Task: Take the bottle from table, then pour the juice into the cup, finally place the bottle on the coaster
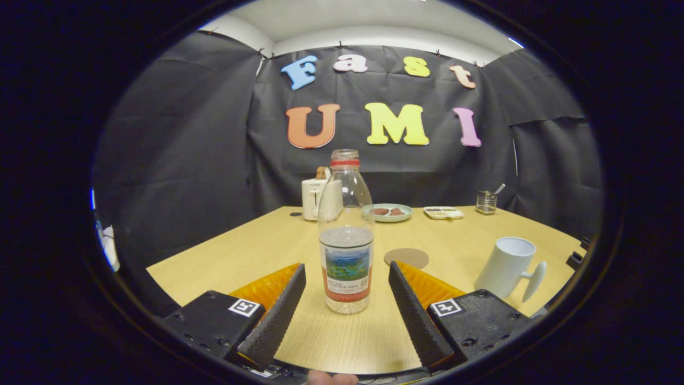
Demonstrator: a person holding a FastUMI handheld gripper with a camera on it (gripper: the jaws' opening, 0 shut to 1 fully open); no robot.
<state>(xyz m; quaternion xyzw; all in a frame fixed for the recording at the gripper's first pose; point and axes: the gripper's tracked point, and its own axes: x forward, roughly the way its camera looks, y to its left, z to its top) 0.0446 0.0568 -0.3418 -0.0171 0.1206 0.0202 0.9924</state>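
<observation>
Bottle [346, 235] stands upright on the wooden table [224, 251], cap off, partly filled with clear liquid, between the gripper [347, 275] fingers near their tips. Fingers spread wide; a gap shows on each side of the bottle, nothing gripped. Round coaster [406, 258] lies just beyond the right finger, behind and right of the bottle. White cup [506, 266] sits further right, apart from the coaster. Far end of table: toaster [316, 199], plate [391, 212] with what looks like food, small tray [443, 213], metal holder [486, 202].
</observation>
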